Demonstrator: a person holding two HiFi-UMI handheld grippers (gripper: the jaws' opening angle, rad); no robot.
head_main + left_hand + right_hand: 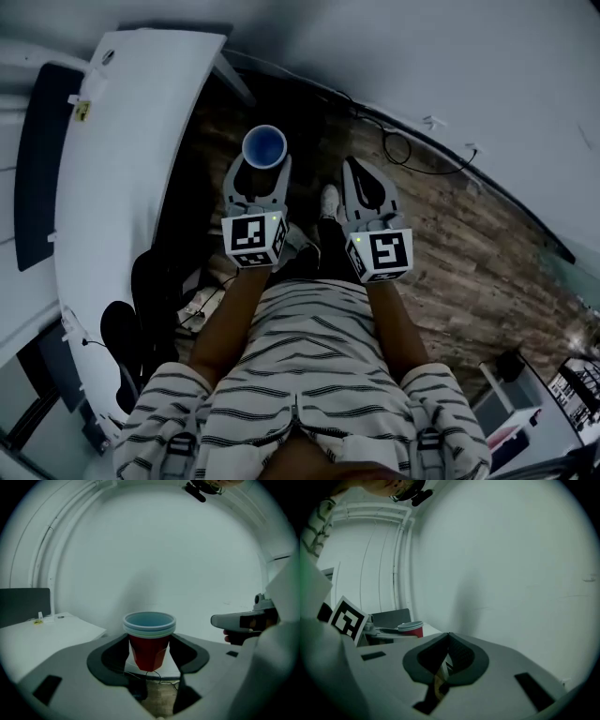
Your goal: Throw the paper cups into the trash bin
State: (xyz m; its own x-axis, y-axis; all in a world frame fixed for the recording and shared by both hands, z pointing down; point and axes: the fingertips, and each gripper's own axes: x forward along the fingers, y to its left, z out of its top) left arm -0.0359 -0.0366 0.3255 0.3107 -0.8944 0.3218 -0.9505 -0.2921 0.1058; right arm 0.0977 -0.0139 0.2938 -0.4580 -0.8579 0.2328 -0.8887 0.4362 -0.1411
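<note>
A stack of paper cups (264, 145), red outside with pale blue rims and inside, stands upright between the jaws of my left gripper (260, 163). In the left gripper view the dark pads press on both sides of the red cup stack (149, 641), which is held in the air in front of a white wall. My right gripper (359, 169) hangs beside it to the right, jaws together and empty. In the right gripper view its pads meet at the tip of my right gripper (449, 637), and the cups (411, 629) show at the left. No trash bin is in view.
A long white table (122, 187) runs along the left, with a dark panel (37, 159) beyond it. Below lies wood-pattern floor (469, 234) with black cables (403, 150) by the white wall. The person's shoe (330, 202) shows between the grippers. Dark clutter (155, 291) sits under the table.
</note>
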